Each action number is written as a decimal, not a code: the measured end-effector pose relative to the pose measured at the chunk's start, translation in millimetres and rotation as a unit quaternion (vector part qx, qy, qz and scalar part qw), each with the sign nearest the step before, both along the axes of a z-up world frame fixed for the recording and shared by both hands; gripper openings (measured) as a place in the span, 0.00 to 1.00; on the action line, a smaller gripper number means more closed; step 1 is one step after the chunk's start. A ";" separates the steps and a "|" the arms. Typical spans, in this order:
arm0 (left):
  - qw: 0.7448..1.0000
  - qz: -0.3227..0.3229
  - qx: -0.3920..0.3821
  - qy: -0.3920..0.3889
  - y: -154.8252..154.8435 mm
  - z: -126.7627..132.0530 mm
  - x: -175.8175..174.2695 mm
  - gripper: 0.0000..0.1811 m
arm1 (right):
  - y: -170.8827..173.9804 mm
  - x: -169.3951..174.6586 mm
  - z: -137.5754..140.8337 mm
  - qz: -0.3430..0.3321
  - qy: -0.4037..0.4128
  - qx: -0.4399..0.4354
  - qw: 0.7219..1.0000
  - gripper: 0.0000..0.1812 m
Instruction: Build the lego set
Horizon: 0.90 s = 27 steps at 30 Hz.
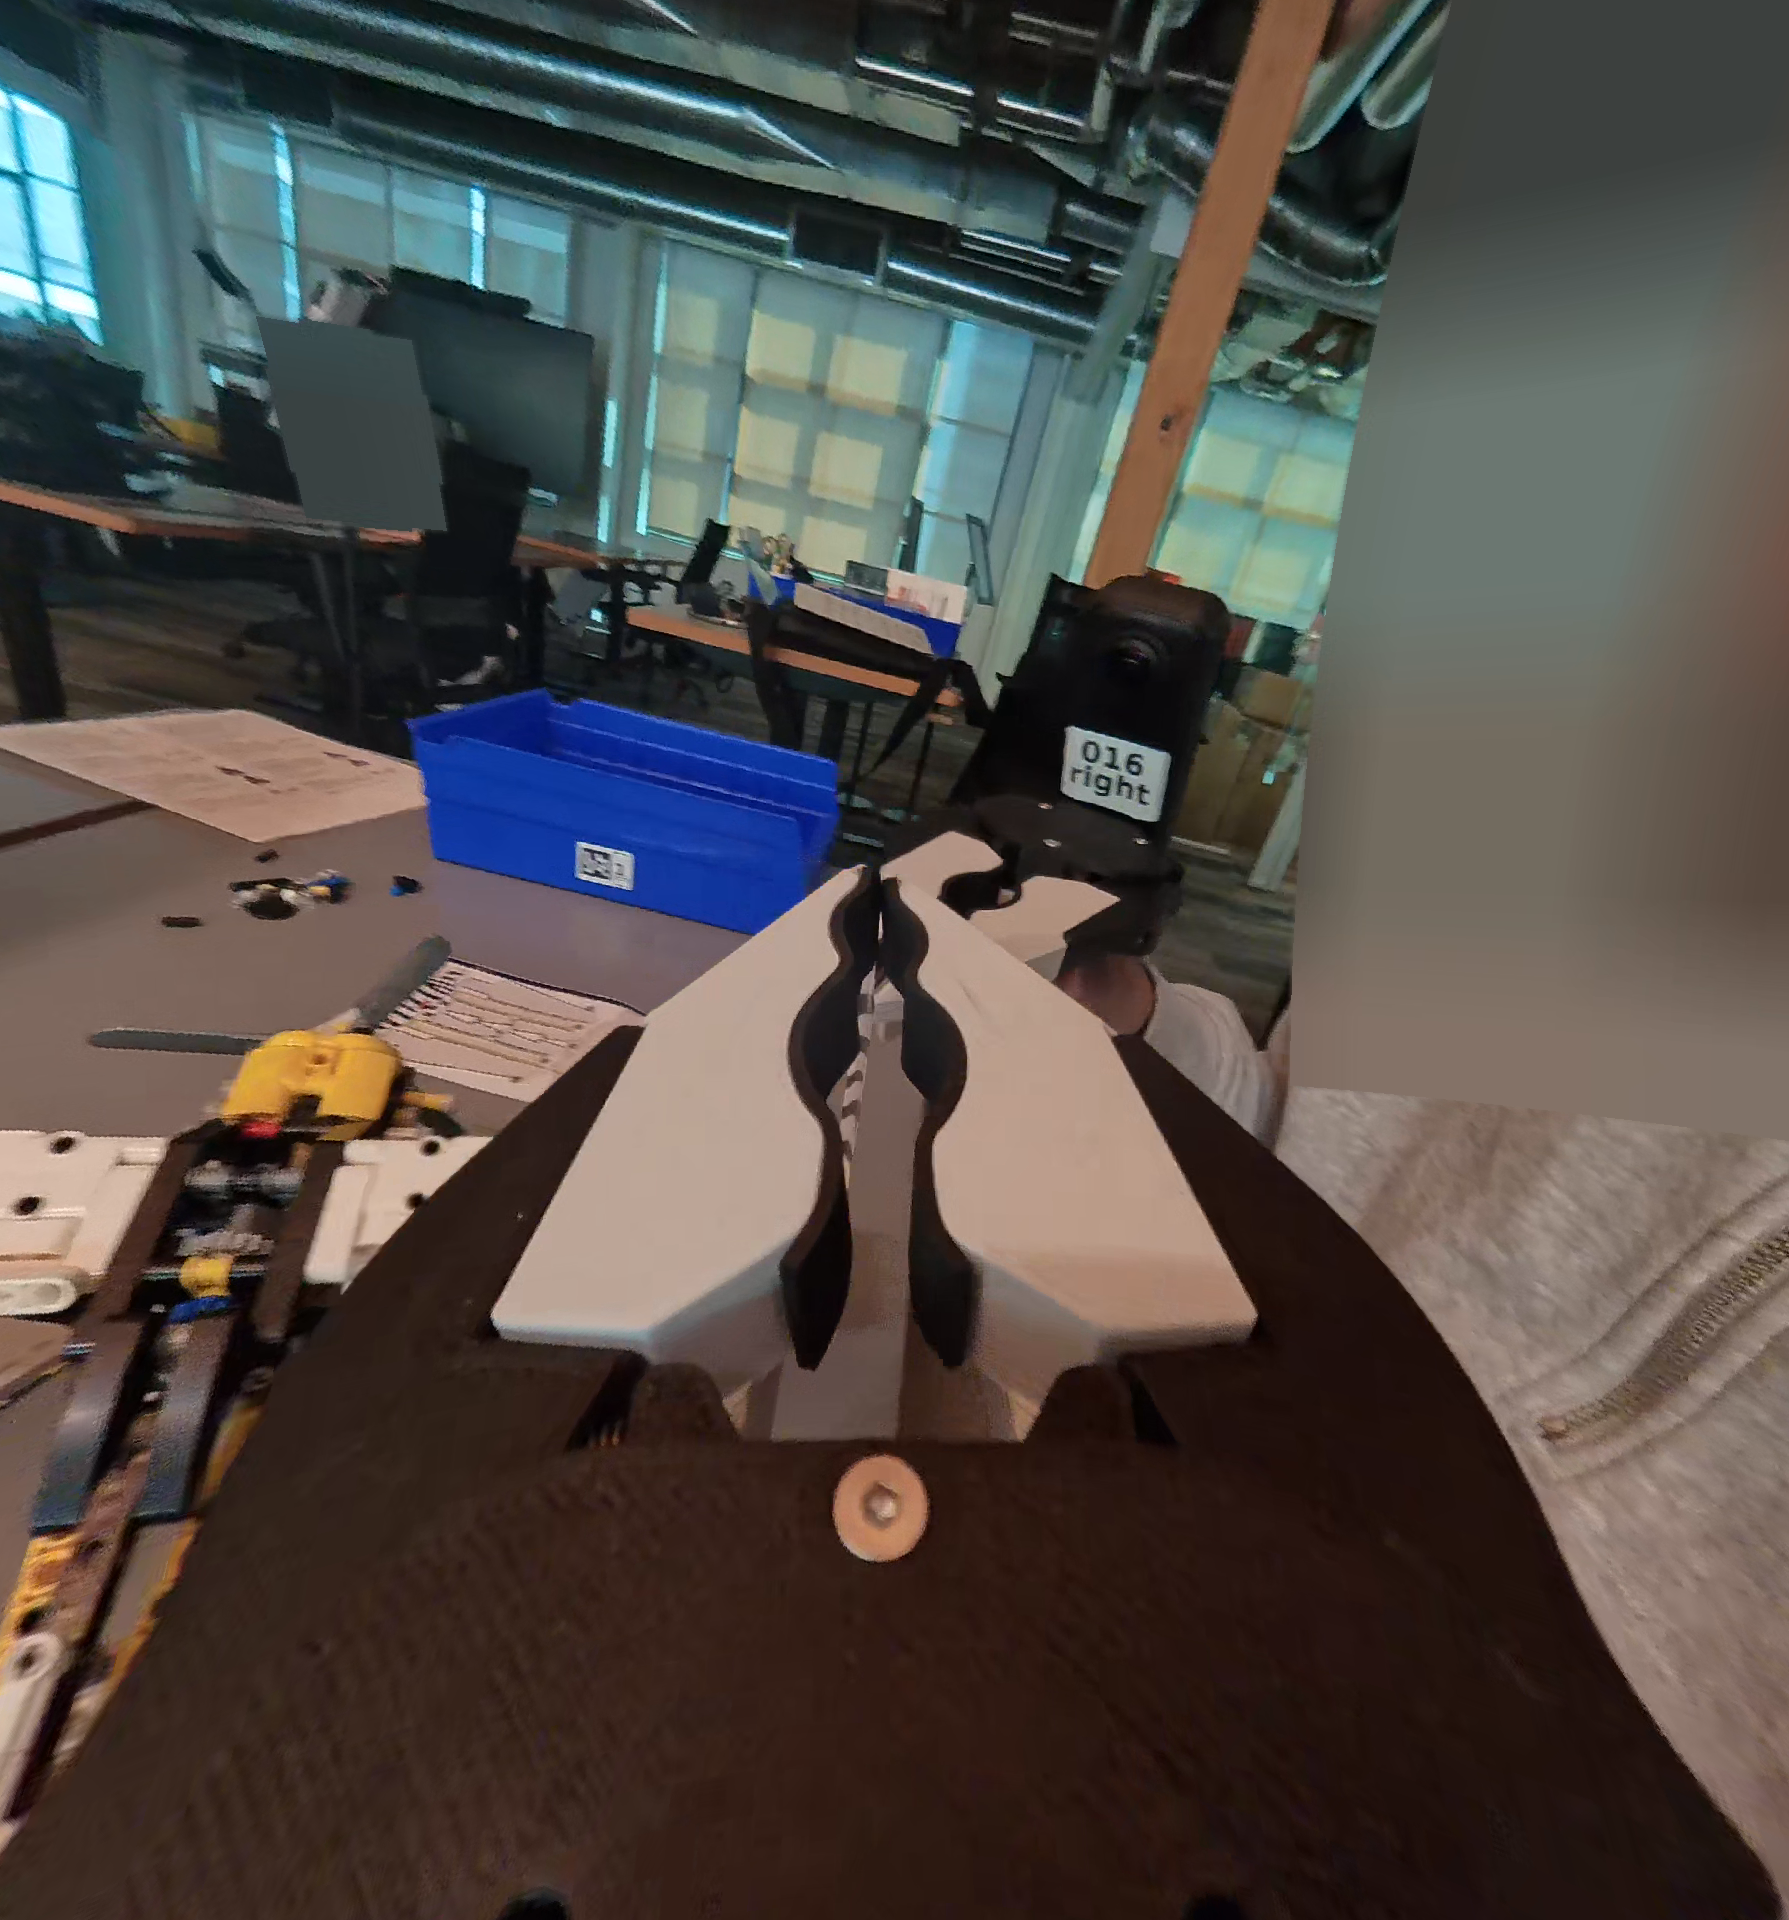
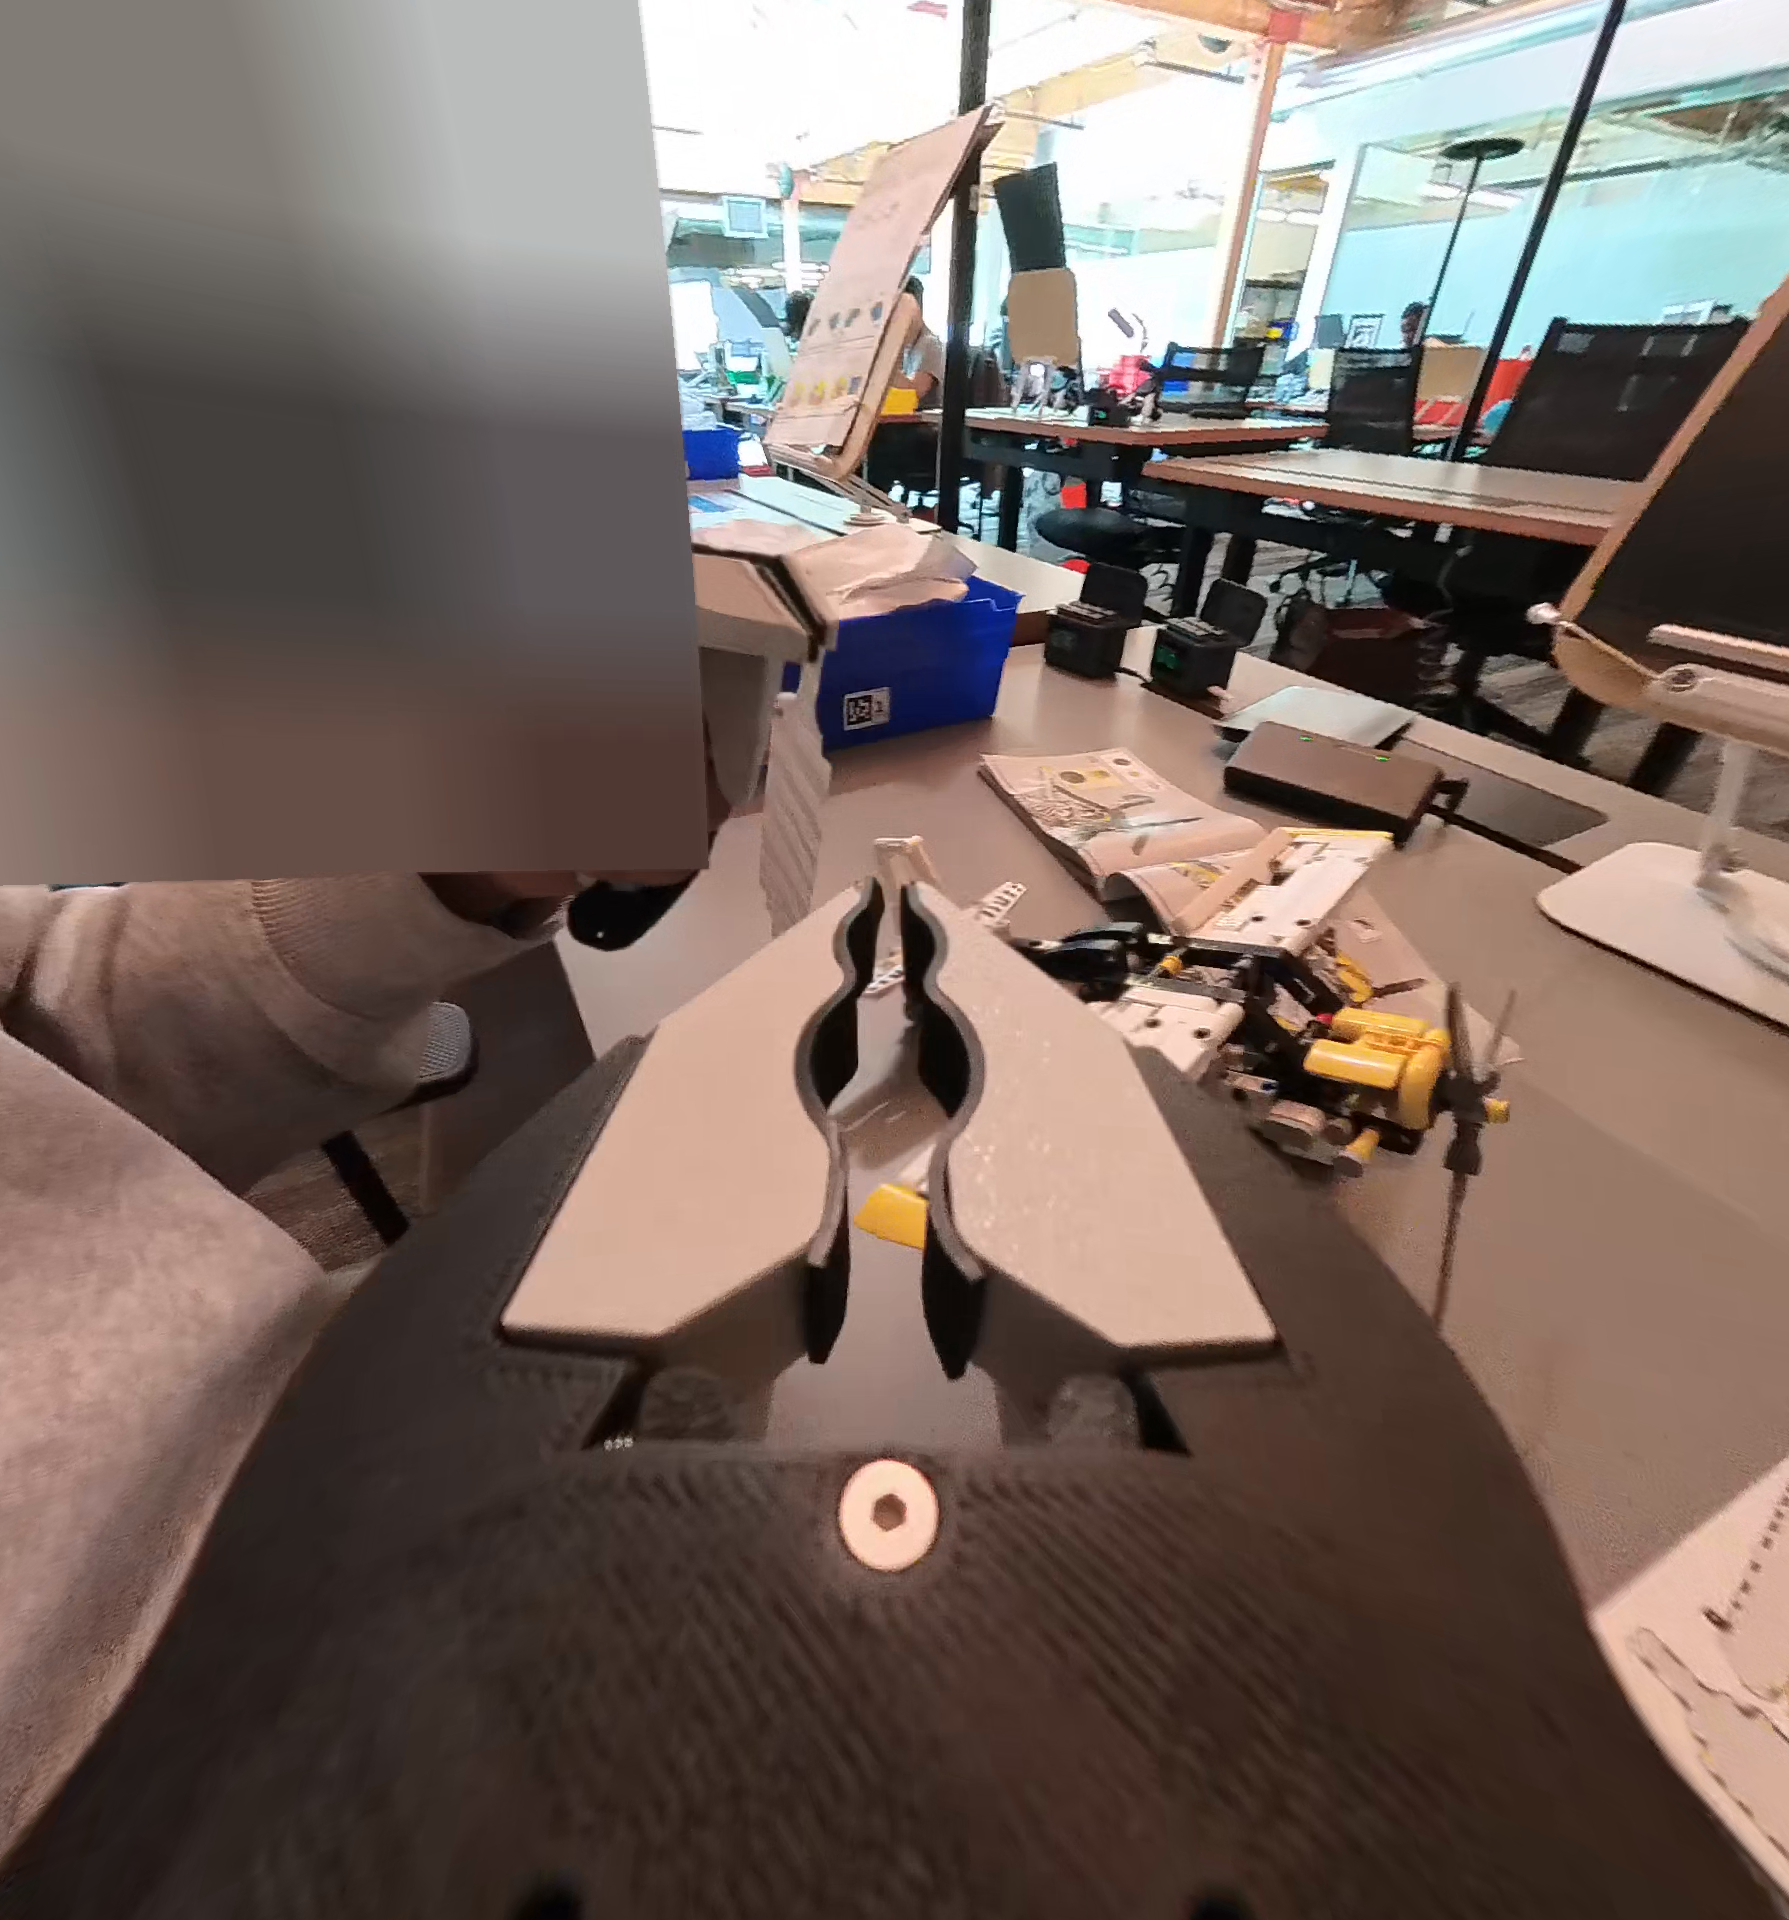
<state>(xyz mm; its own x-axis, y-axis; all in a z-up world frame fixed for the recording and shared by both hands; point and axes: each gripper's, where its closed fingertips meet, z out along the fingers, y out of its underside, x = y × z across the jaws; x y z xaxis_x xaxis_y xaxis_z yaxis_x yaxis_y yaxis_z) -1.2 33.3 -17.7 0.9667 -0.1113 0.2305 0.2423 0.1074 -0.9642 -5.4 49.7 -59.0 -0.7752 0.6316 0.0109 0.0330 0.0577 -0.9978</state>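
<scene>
My left gripper (image 1: 879, 902), white fingers lined with wavy black pads, sits at frame centre with its tips pressed together, holding nothing I can make out. My right gripper (image 2: 892, 902) shows a thin slit between its tips; whether it grips anything I cannot tell. The partly built white, black and yellow lego aeroplane (image 2: 1316, 1023) with a grey propeller lies on the grey tabletop (image 2: 1648, 1299) at centre right, an open instruction booklet (image 2: 1108, 821) behind it. A blue plastic bin (image 1: 620, 805) stands mid-frame in the left wrist view.
</scene>
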 end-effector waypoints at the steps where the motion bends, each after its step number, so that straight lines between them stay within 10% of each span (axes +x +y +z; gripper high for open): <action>1: 1.000 -0.014 -0.003 -0.007 1.4 -1.7 3.1 0.00 | -2.6 1.8 -1.4 0.008 -0.002 0.002 1.000 0.02; 27: 0.996 -0.065 -0.031 -0.049 10.2 -18.1 10.3 0.00 | -10.3 10.7 -3.7 0.054 -0.010 -0.012 0.998 0.01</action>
